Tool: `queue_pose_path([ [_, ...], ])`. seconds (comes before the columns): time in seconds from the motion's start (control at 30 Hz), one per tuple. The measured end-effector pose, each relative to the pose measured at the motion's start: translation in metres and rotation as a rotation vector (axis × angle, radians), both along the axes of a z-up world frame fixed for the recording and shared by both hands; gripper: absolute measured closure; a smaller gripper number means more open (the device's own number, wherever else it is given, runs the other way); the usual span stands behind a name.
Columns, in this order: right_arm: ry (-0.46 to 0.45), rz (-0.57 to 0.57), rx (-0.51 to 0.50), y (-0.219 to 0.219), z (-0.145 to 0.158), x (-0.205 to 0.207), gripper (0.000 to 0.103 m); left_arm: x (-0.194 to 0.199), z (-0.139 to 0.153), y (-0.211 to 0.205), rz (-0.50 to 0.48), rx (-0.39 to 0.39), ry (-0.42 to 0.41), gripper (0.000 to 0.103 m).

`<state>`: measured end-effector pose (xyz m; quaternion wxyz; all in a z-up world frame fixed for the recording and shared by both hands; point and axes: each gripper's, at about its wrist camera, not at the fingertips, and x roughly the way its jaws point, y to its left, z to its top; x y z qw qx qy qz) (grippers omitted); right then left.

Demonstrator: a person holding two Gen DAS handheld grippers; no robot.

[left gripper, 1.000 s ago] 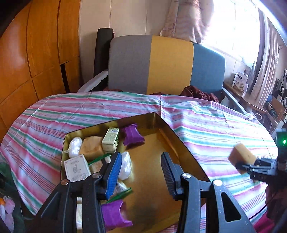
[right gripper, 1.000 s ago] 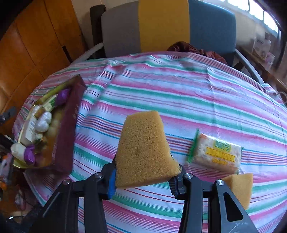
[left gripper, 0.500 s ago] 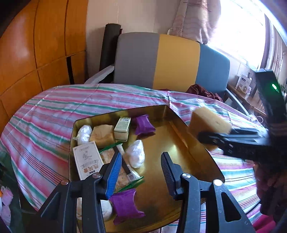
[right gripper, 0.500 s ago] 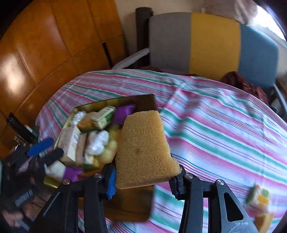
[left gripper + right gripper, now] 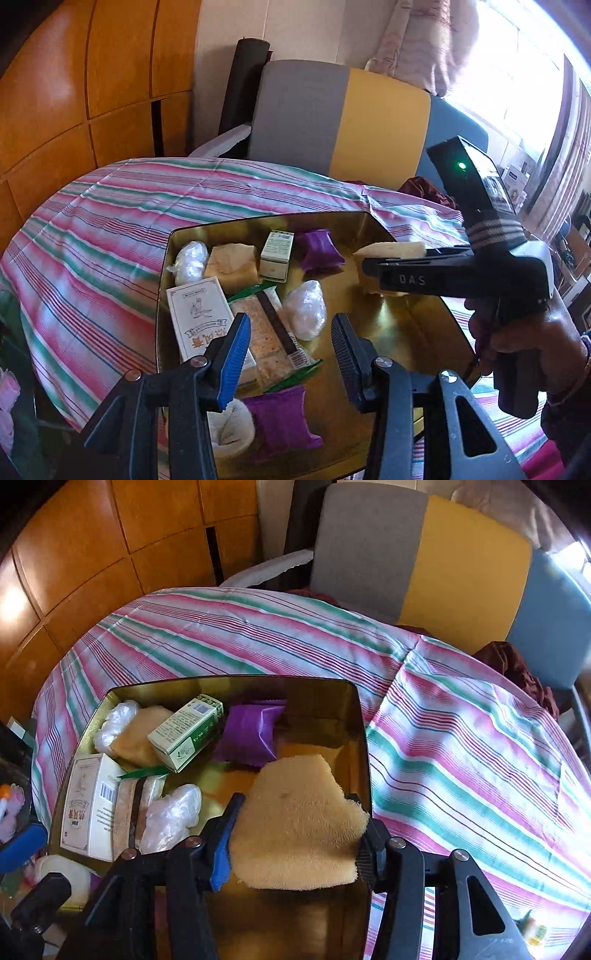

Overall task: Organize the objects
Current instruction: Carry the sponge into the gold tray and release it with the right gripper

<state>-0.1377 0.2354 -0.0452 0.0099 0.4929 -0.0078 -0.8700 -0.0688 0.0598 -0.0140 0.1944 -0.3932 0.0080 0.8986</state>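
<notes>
My right gripper (image 5: 295,834) clenches a tan wedge-shaped sponge (image 5: 295,823) over the gold metal tray (image 5: 364,746).
Sponge's long axis points forward, away from me; my left gripper (image 5: 288,354) gapes, holding nothing.

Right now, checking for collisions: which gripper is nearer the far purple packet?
Right. The right gripper, shut on the sponge, hovers beside the purple packet; the left gripper hangs open, farther back.

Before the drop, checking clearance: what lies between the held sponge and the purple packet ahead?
Bare gold tray floor separates yellow sponge from purple foil packet, right wrist view.
</notes>
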Motion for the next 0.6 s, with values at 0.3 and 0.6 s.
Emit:
queue_pose_path([
  [0.3, 0.035, -0.024, -0.052, 0.008, 0.003, 0.017, 0.036, 0.001, -0.001, -0.001, 0.01, 0.0, -0.003, 0.057],
  [0.6, 0.11, -0.056, -0.144, 0.021, 0.024, 0.051, 0.028, 0.011, 0.003, 0.005, -0.016, -0.005, 0.006, 0.057],
])
